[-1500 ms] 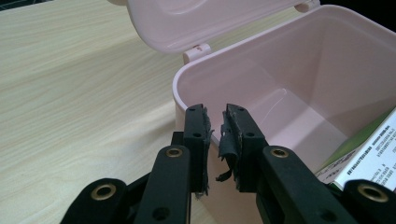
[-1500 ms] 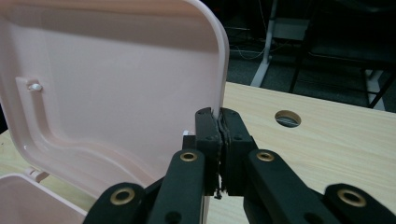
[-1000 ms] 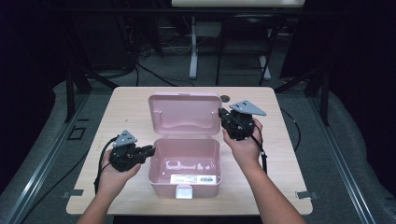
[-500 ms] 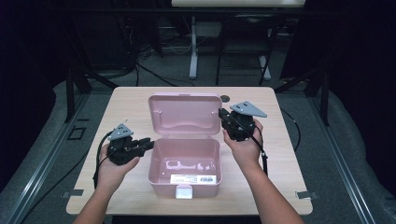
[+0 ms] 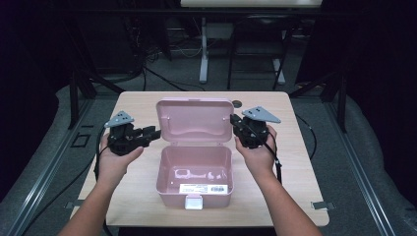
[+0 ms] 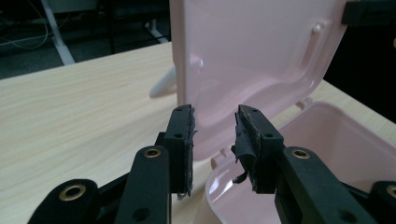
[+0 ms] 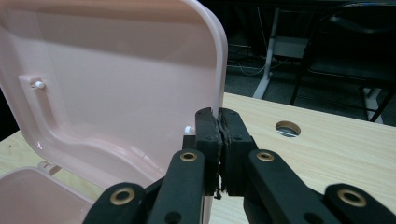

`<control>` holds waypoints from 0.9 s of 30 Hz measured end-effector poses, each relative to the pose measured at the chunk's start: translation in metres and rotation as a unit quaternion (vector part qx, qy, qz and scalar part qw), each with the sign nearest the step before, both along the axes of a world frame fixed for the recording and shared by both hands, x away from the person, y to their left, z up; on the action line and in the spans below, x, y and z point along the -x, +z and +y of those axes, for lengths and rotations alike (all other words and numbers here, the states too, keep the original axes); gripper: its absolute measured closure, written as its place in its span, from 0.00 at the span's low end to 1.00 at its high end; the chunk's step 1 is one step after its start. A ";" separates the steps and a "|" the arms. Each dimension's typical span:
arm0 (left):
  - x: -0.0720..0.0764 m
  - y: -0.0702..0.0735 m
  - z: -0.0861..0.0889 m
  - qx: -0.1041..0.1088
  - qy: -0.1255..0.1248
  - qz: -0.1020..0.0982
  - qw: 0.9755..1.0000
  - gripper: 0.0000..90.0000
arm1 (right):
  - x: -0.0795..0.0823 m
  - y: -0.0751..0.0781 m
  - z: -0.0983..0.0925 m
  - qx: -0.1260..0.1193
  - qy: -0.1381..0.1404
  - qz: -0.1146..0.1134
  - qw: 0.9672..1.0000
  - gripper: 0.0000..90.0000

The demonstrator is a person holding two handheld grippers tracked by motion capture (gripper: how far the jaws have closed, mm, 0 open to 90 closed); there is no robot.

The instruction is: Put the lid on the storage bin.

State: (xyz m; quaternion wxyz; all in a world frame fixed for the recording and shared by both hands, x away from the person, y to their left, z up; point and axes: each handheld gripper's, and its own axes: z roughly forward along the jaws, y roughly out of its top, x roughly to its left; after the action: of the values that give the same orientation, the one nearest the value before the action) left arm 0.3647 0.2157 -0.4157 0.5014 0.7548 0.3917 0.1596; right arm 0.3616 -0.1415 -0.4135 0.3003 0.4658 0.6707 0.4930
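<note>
- Left tongs (image 5: pixel 150 133): jaws just been opening, nothing btwn, near lid's left edge.
- Pink plastic box (image 5: pixel 194 169) mid pale wooden tabletop (image 5: pixel 295 147), upright lid (image 5: pixel 194 120).
- Right tongs (image 7: pixel 219 140) clamped on lid's edge.
- Dark room; grey floor (image 5: pixel 344 123).

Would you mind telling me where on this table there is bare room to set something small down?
The table is bare along its far left corner, behind the left gripper, and along the right edge beyond the right gripper, which is shut on the lid. The front corners beside the box are partly crossed by the forearms. The middle is crowded.
</note>
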 end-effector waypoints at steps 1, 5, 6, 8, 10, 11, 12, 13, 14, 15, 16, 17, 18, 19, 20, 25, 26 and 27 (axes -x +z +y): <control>-0.002 0.003 0.001 0.004 0.002 -0.001 1.000 0.74 | 0.000 0.000 0.000 -0.001 0.000 0.001 1.000 0.97; -0.009 0.013 0.006 0.015 0.011 -0.008 1.000 0.74 | -0.001 0.000 0.000 -0.001 0.001 0.002 1.000 0.97; -0.011 0.015 0.006 0.017 0.013 -0.008 1.000 0.74 | -0.001 0.000 0.000 -0.002 0.001 0.002 1.000 0.97; -0.014 0.017 0.006 0.020 0.013 -0.010 1.000 0.74 | -0.002 0.000 0.000 -0.001 0.000 0.001 1.000 0.97; -0.017 0.020 0.006 0.016 0.013 -0.011 1.000 0.74 | -0.002 0.000 0.000 -0.001 0.001 0.001 1.000 0.97; -0.018 0.021 0.005 0.012 0.015 -0.012 1.000 0.74 | -0.001 0.000 0.000 -0.002 0.001 0.002 1.000 0.97; -0.019 0.023 0.004 0.010 0.016 -0.015 1.000 0.74 | -0.001 0.000 -0.001 -0.002 0.001 0.002 1.000 0.97; -0.020 0.024 0.003 0.004 0.015 -0.017 1.000 0.74 | -0.001 0.000 -0.001 -0.001 0.002 0.000 1.000 0.97; -0.021 0.026 0.002 0.000 0.014 -0.021 1.000 0.74 | 0.000 0.000 -0.001 0.000 0.002 -0.001 1.000 0.97; -0.022 0.027 0.001 0.000 0.018 -0.020 1.000 0.74 | 0.000 0.000 0.000 0.001 0.002 -0.001 1.000 0.97; -0.024 0.029 0.000 -0.003 0.018 -0.021 1.000 0.74 | 0.000 0.000 -0.001 0.000 0.002 0.000 1.000 0.97; -0.024 0.031 -0.001 -0.007 0.018 -0.024 1.000 0.74 | 0.000 0.000 -0.001 0.000 0.002 0.000 1.000 0.97; -0.025 0.033 -0.002 -0.010 0.019 -0.027 0.999 0.74 | 0.000 0.000 0.000 0.001 0.002 0.000 1.000 0.97; -0.026 0.035 -0.004 -0.012 0.019 -0.031 0.999 0.74 | 0.000 0.000 0.000 0.000 0.002 0.000 1.000 0.97; -0.027 0.037 -0.005 -0.014 0.019 -0.035 0.999 0.74 | 0.000 0.000 0.000 0.000 0.002 0.000 1.000 0.97; -0.033 0.042 -0.012 -0.026 0.024 -0.044 0.998 0.73 | 0.000 0.000 0.000 0.001 0.003 0.000 1.000 0.97; -0.034 0.043 -0.013 -0.029 0.025 -0.043 0.998 0.73 | 0.000 0.000 0.000 0.001 0.002 0.000 1.000 0.97; -0.035 0.043 -0.014 -0.030 0.027 -0.046 0.998 0.73 | 0.000 0.000 0.000 0.000 0.002 0.000 1.000 0.97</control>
State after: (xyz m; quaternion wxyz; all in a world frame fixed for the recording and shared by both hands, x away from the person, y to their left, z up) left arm 0.3999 0.2020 -0.3724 0.4914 0.7506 0.3837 0.2192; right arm 0.3618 -0.1419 -0.4135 0.2992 0.4641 0.6721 0.4933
